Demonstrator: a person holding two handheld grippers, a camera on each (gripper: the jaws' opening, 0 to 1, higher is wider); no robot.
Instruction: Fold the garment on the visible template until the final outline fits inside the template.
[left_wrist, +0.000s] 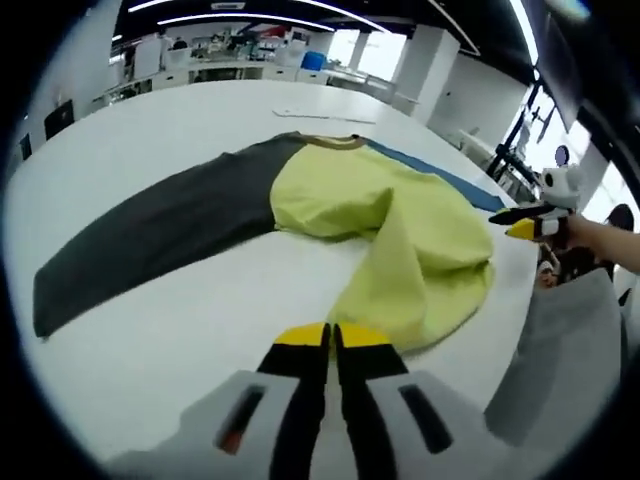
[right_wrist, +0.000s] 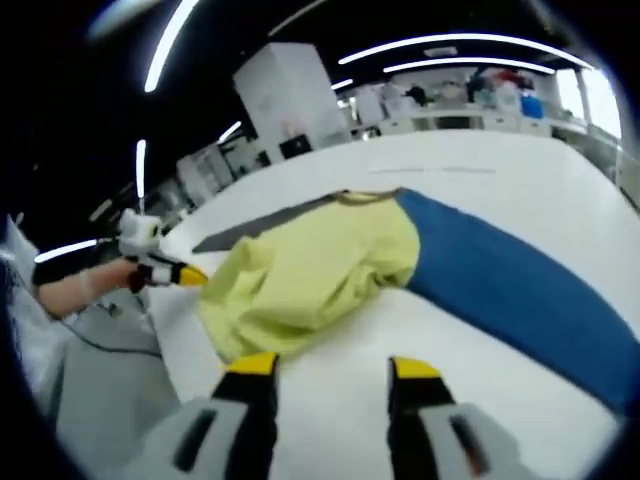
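The garment lies crumpled on the white table (left_wrist: 150, 330). Its yellow-green body (left_wrist: 400, 230) is bunched and partly folded over itself. A dark grey sleeve (left_wrist: 150, 240) stretches left and a blue sleeve (left_wrist: 450, 180) runs behind. My left gripper (left_wrist: 330, 337) is shut just short of the hem, with nothing seen between its yellow tips. In the right gripper view the yellow-green body (right_wrist: 310, 270) sits ahead and the blue sleeve (right_wrist: 510, 285) runs right. My right gripper (right_wrist: 334, 368) hangs open above the bare table before the garment. The left gripper (right_wrist: 165, 268) sits at the garment's left edge.
The right gripper (left_wrist: 525, 222), held in a hand, shows past the table's right edge. Flat white sheets (left_wrist: 320, 112) lie at the far side of the table. Grey cloth (left_wrist: 560, 350) hangs at the near right. Desks and shelves (right_wrist: 450, 100) stand behind.
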